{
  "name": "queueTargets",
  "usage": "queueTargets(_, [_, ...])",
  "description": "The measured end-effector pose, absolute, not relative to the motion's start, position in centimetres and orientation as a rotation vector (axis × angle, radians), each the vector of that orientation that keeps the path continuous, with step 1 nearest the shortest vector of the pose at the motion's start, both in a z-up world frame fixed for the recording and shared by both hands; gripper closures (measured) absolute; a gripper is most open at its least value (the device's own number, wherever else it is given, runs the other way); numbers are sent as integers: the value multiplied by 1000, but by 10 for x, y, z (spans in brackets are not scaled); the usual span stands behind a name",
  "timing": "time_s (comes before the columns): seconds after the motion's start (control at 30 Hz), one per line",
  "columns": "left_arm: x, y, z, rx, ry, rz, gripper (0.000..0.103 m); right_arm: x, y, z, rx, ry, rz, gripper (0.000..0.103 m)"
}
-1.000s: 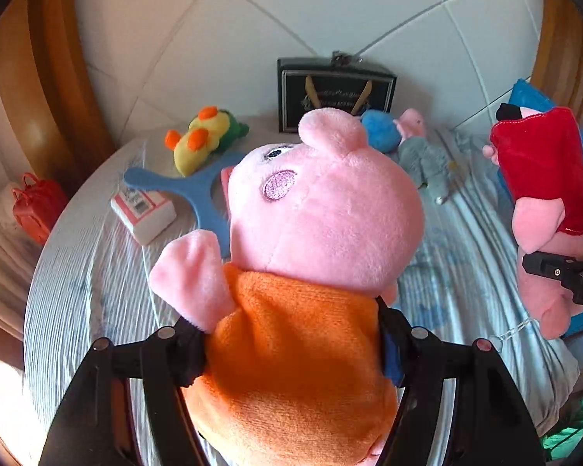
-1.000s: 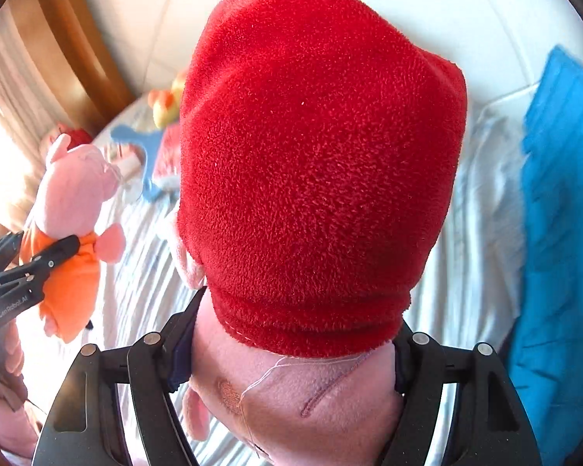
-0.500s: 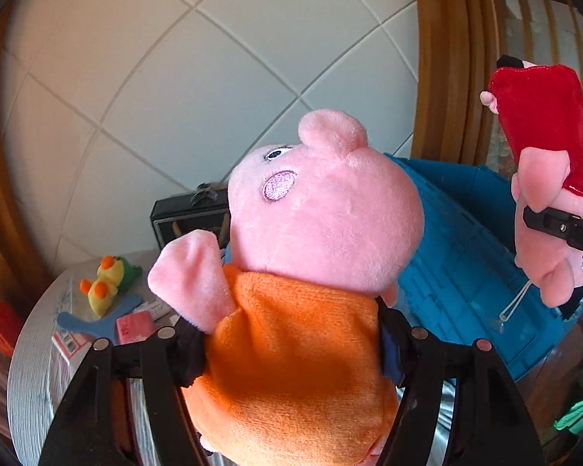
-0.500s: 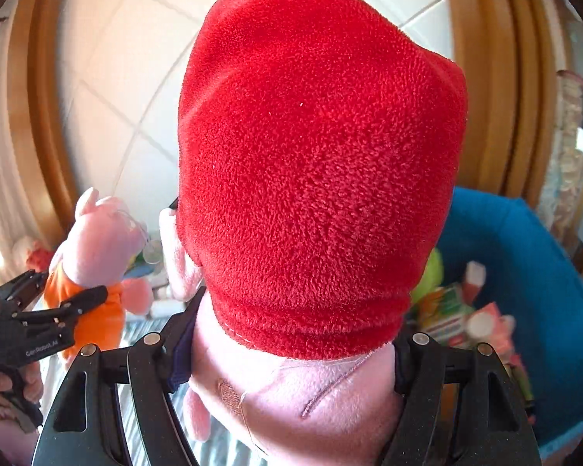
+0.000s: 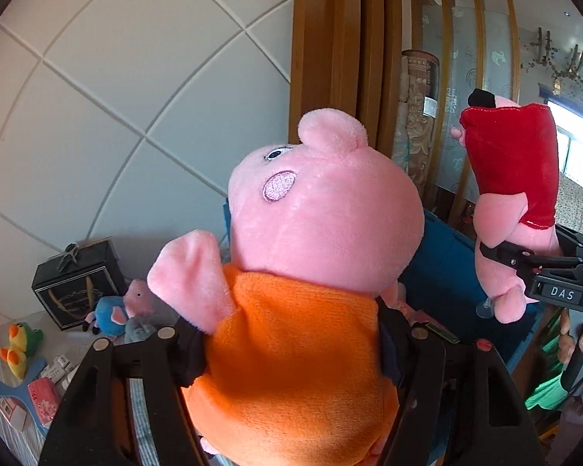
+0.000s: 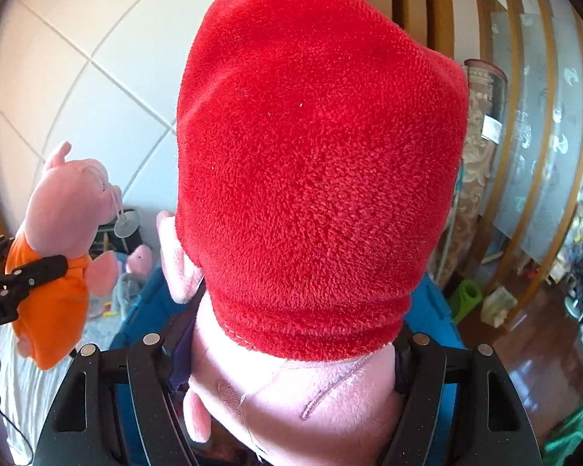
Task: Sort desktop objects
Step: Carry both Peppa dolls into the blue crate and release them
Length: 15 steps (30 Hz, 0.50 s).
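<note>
Orange-dressed pig toy [image 5: 291,353] sits clamped in the left gripper [image 5: 287,353] beside the blue bin [image 5: 439,272], while the right gripper [image 6: 291,353] squeezes a red-dressed pig toy [image 6: 322,163] above that bin, apparently both raised for dropping inside.

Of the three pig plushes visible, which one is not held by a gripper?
The small blue-shirted pig, lying on the table by the black box. The orange-dressed pig and the red-dressed pig are each clamped in a gripper.
</note>
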State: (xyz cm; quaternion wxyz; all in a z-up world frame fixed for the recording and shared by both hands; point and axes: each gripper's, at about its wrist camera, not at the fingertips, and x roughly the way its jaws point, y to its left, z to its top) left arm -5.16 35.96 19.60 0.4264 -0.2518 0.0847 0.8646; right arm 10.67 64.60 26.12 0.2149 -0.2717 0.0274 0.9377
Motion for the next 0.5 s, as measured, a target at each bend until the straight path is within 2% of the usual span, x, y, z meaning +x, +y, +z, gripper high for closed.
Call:
queueTargets(0.13, [-53,413,204,-696,186,2079,35,120,677,263,-809,45,2562,28])
queueTargets(0.27, [-48,458,201,-736,222,2049,35,93,719,257,-931,-10,2503,28])
queueTargets(0.5, [-68,517,164,-928,281,2017,33,41,716,202,-1152,-23,2406,28])
